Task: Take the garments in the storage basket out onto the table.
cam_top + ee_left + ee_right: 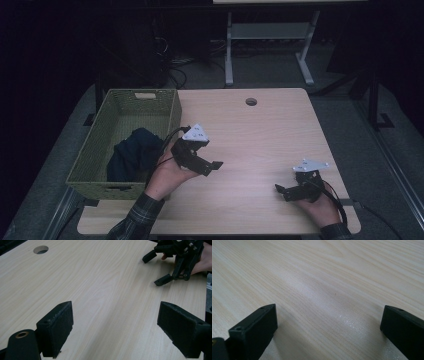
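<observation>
- The dark cloth (pixel 131 152) in the green woven basket (pixel 172 107) is hard to make out: its folds are lost in shadow, its near end is cut off by the basket's front wall, and part of its right edge is hidden behind the left hand (pixel 167 175).
- The cloth is seen as a crumpled heap behind and to the left of the left gripper (pixel 214 166), inside the basket, at its near end; its longer side is judged to run along the basket's length, from the near wall toward the far one, though no clear direction of pointing can be told.
- The left gripper is held just above the desk (pixel 250 135) beside the basket's right wall, its jaws spread wide and released, with nothing between them; bare wood is seen between the jaws in the left gripper view.
- The right gripper (pixel 280 190) is held low over the near right part of the desk, well apart from the cloth; its jaws are likewise spread and empty, pointing leftward toward the other gripper.
- In the left gripper view the right gripper (pixel 156 270) is seen ahead of the jaws, at the upper right, partly cut off by the frame edge.
- A round hole (pixel 251 101) in the desk is seen far ahead of both pairs of jaws.
</observation>
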Available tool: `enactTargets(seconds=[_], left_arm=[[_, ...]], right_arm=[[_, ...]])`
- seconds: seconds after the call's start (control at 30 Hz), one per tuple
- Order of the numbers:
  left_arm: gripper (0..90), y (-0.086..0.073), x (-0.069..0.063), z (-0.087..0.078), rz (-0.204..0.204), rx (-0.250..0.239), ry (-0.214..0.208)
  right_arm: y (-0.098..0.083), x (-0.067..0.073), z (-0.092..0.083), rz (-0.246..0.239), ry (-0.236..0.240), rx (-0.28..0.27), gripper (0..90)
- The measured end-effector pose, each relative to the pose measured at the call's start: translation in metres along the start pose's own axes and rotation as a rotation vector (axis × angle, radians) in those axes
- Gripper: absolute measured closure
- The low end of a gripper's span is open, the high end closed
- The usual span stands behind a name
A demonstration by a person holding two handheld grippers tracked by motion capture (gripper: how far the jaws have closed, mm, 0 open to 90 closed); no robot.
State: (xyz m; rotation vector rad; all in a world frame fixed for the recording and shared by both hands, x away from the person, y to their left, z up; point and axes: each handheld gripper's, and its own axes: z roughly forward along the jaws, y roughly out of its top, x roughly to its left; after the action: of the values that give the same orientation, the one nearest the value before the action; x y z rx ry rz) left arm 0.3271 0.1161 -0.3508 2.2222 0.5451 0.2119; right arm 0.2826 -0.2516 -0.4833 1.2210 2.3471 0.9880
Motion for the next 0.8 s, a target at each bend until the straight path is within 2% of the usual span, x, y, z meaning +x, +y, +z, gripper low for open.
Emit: enactTargets(seconds=[0.23,0.43,0.8], left_arm=[[13.4,0.001,0.007,-0.006,-0.008,0.009,-0.016],[13.5,0.002,0.012,-0.018,-0.002,0.009,-0.004],[13.5,0.0,0.02,-0.037,-0.035,0.005,0.009]], right_arm=[[0.0,0.0,0.0,0.0,0.0,0.0,0.6],[0.0,0.0,0.0,0.0,-0.001,-0.001,0.6],[0.0,0.0,0.0,0.0,-0.001,-0.001,0.6]])
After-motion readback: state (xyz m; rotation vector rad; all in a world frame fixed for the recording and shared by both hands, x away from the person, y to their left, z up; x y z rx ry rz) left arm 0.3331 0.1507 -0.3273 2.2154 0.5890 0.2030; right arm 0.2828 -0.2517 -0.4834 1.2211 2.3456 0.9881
